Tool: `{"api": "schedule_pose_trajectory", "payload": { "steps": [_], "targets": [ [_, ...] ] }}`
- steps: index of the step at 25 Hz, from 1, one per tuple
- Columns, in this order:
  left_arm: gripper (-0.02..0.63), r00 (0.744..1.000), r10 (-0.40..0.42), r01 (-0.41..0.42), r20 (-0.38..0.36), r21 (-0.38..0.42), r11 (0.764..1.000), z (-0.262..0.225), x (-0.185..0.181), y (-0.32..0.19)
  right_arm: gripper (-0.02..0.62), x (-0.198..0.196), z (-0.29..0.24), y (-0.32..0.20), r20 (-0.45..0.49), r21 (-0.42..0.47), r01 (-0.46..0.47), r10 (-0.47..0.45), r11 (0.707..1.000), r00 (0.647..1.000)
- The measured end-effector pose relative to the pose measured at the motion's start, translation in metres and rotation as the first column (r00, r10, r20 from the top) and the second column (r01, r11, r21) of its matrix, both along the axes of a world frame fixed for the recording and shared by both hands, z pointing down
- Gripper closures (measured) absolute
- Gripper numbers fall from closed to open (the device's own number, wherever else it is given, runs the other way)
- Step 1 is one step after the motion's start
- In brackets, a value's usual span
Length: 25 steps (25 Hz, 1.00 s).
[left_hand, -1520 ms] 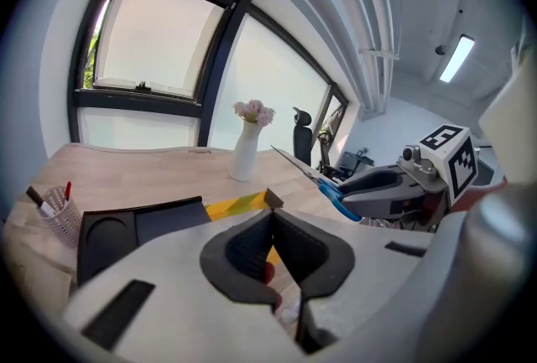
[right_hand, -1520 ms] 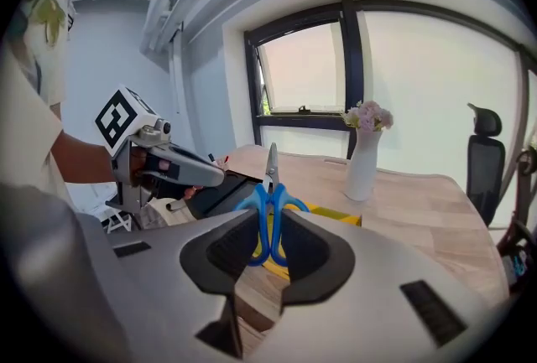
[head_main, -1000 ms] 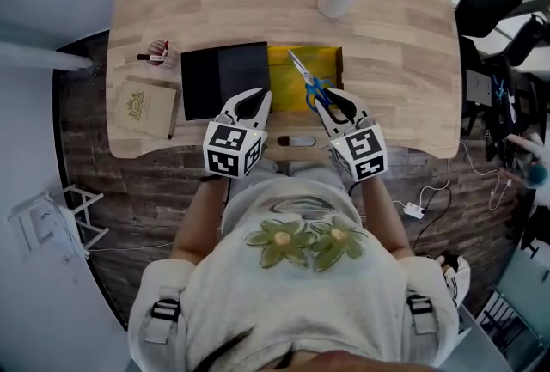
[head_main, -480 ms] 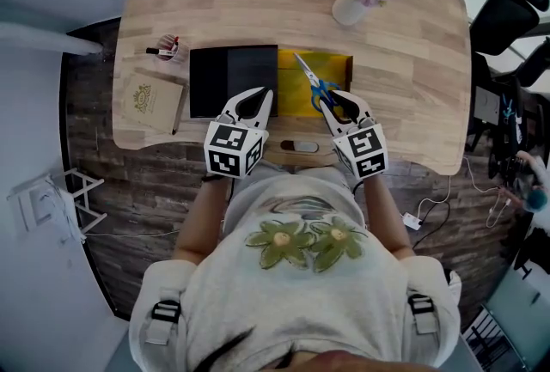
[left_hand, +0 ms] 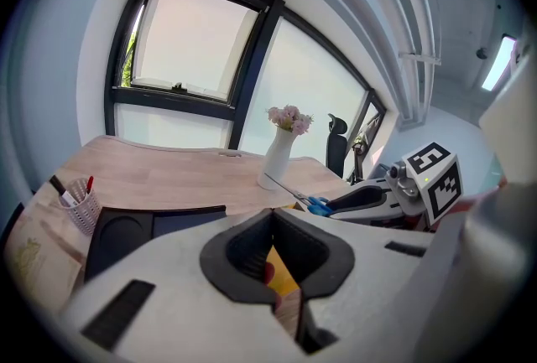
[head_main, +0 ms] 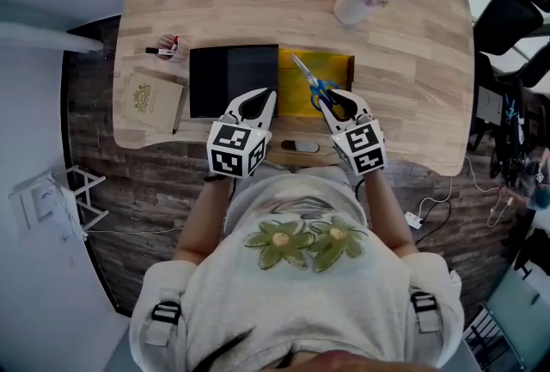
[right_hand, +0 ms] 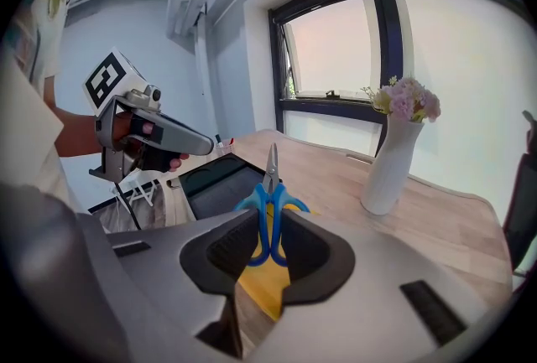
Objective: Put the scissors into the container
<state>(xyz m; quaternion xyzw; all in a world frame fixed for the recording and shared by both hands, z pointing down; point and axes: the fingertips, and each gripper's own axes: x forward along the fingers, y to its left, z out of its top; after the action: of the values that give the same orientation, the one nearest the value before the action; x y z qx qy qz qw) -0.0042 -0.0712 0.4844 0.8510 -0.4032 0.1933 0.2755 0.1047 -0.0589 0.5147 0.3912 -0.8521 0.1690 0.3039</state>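
Scissors: blue-handled steel scissors [right_hand: 270,185] pinched by the handles in right hand-held gripper [right_hand: 269,235], blades pointing ahead | Where: above the yellow-lined open container [head_main: 339,70] just ahead, seemingly poised for lowering | Left hand-held gripper [head_main: 266,97]: pressed together, empty, alongside.

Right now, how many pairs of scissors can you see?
1. The blue-handled metal scissors are clamped in the right gripper, blades pointing out over the yellow open box. No other pair shows, though the grippers hide some of the light wooden desk.

Blue-handled scissors [head_main: 320,90], yellow container [head_main: 291,98]
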Motion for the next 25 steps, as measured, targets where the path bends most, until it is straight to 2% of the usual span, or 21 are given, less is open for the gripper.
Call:
{"api": "schedule_pose_trajectory", "payload": {
  "steps": [25],
  "targets": [
    [0.598, 1.0, -0.02, 0.021, 0.019, -0.038, 0.999, 0.013, -0.008, -0.003, 0.512, -0.003, 0.046, -0.01, -0.019, -0.093, 0.022, -0.023, 0.995, 1.0]
  ]
}}
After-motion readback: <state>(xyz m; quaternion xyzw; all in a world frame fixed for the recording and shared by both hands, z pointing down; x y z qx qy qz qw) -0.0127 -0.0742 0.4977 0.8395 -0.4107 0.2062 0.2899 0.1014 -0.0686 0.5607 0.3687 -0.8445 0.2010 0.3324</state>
